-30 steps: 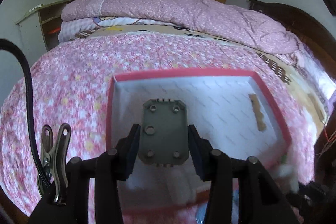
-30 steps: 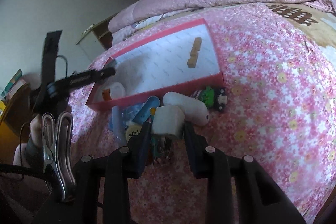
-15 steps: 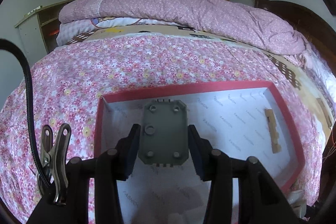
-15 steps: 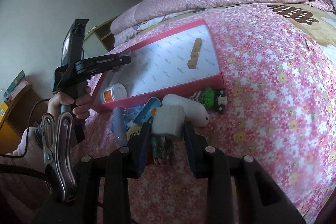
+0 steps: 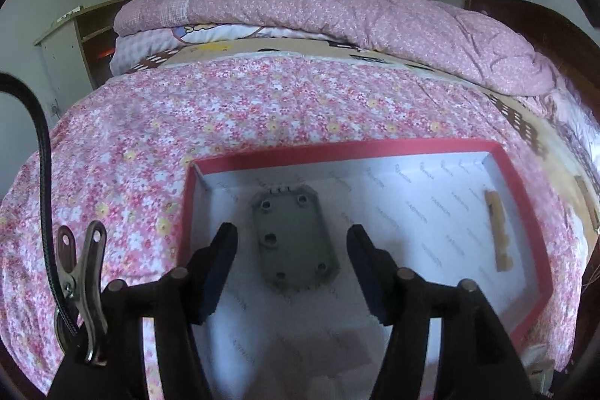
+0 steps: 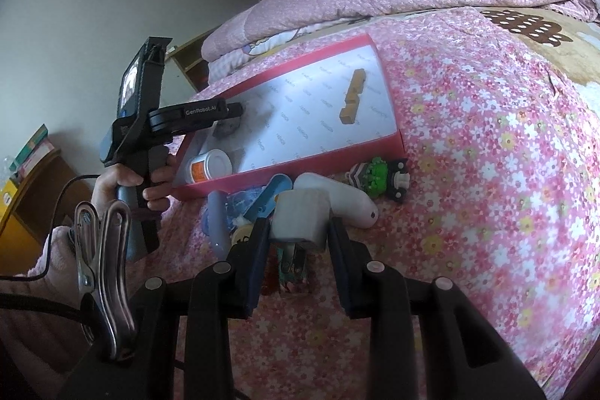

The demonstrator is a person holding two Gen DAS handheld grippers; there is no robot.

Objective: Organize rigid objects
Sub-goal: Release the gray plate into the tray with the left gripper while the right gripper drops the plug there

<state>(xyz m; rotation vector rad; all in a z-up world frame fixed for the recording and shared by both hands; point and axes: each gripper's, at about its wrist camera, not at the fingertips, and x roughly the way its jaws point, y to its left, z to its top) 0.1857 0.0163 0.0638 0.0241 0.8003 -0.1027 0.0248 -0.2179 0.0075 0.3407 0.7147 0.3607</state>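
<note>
A grey plate with round holes (image 5: 294, 238) lies flat on the white floor of the red-rimmed box (image 5: 337, 150). My left gripper (image 5: 292, 232) hovers over it with its jaws opening; the plate sits between the pads, touching neither. A wooden notched piece (image 5: 497, 235) rests near the box's right wall. In the right wrist view, my right gripper (image 6: 300, 223) is shut on a white block (image 6: 300, 216) with a plug-like part below, held above the bedspread. There the left gripper (image 6: 232, 109) reaches into the box (image 6: 300, 164) beside a pill bottle (image 6: 208, 167).
Loose things lie in front of the box: a white oval case (image 6: 337, 197), a green toy (image 6: 378, 173), blue plastic pieces (image 6: 258, 201). A hand (image 6: 127, 179) grips the left tool. A folded pink quilt (image 5: 337, 14) lies at the bed's far end.
The left jaws have spread and let go of the grey plate, which now lies on the box floor. The right gripper with its white block has stayed put.
</note>
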